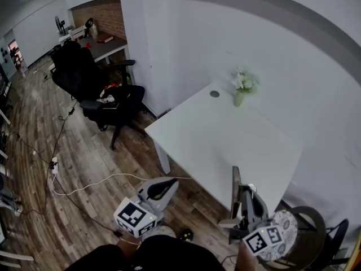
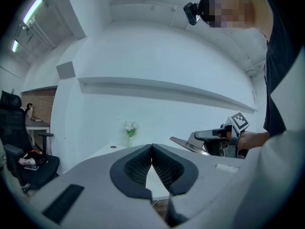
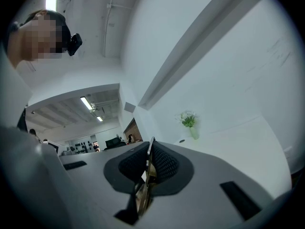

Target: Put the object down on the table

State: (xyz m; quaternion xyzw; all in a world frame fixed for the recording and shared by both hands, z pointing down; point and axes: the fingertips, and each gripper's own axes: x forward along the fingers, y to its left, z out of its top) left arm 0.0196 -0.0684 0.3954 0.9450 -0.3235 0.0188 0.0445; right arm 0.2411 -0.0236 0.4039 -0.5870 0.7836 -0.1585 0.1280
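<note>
Now, lower right of head view: I keep right gripper (image 1: 243,201) clamped on thin flat metallic object (image 1: 235,179), edge-on between pads, beside white table's (image 1: 208,145) near edge. Left gripper (image 2: 152,149), lower left, pads together, empty. Flower vase (image 1: 241,89) stands at table's far side.

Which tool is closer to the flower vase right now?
Right. The right tool, gripping a thin metal plate, is at the near edge of the table, in line with the vase. The left tool is off to the side over the floor, farther away.
</note>
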